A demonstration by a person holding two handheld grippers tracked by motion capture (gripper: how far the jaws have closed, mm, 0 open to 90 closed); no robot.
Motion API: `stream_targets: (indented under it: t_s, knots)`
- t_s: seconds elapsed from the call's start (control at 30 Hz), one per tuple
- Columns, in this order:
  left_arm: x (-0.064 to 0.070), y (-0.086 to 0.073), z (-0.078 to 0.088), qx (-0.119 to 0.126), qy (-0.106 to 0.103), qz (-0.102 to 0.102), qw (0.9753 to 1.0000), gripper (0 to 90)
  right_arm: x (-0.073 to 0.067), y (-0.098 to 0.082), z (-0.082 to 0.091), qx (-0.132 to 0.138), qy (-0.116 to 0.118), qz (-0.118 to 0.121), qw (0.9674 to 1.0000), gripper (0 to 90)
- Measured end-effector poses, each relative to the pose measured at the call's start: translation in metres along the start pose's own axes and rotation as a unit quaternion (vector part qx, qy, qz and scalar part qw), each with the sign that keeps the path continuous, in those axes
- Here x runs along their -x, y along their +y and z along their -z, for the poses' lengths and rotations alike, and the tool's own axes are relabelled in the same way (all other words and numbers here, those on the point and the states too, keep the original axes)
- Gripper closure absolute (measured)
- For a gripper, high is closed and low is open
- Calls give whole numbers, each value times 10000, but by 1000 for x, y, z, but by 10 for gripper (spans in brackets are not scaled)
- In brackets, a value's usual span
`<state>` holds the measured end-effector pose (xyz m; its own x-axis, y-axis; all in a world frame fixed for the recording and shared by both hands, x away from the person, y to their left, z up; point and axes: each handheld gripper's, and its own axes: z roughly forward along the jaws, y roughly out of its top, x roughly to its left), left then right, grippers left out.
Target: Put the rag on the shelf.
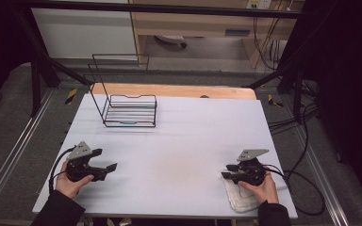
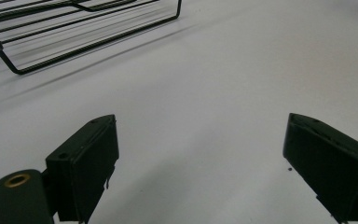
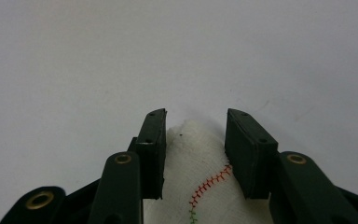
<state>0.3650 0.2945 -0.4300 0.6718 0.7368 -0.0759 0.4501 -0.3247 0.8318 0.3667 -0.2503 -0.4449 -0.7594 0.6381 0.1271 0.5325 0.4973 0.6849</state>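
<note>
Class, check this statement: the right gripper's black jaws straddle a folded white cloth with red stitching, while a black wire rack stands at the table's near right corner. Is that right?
Not quite. The black wire rack stands at the far left of the white table, as the high view shows. The rest holds: the right gripper has its jaws on either side of the folded white cloth with red stitching.

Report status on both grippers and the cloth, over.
Left gripper open, nothing between its jaws. Right gripper jaws either side of white cloth; grip unconfirmed. Wire rack far side of table, out of the way.
</note>
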Motion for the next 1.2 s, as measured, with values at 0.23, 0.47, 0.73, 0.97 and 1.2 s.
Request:
stream_targets:
  t_s: [0.23, 0.47, 0.73, 0.97, 1.2]
  knots:
    - [0, 0, -1, -53, -12, -29, 10000, 106, -1, 0, -2, -83, -59, 201, 9997, 694]
    - [-1, 0, 0, -41, 3, -9, 10000, 109, -3, 8, -3, -256, -82, 183, 9995, 831]
    - [-1, 0, 0, -41, 17, 18, 10000, 112, -5, 16, 2, 63, -179, 174, 9997, 843]
    - [-2, 0, 0, -49, 42, 23, 10000, 112, -11, 34, -5, 328, -170, 362, 9987, 845]
    - [-3, -1, 0, -49, 71, 37, 10000, 114, -20, 51, -19, 409, -82, 553, 9976, 844]
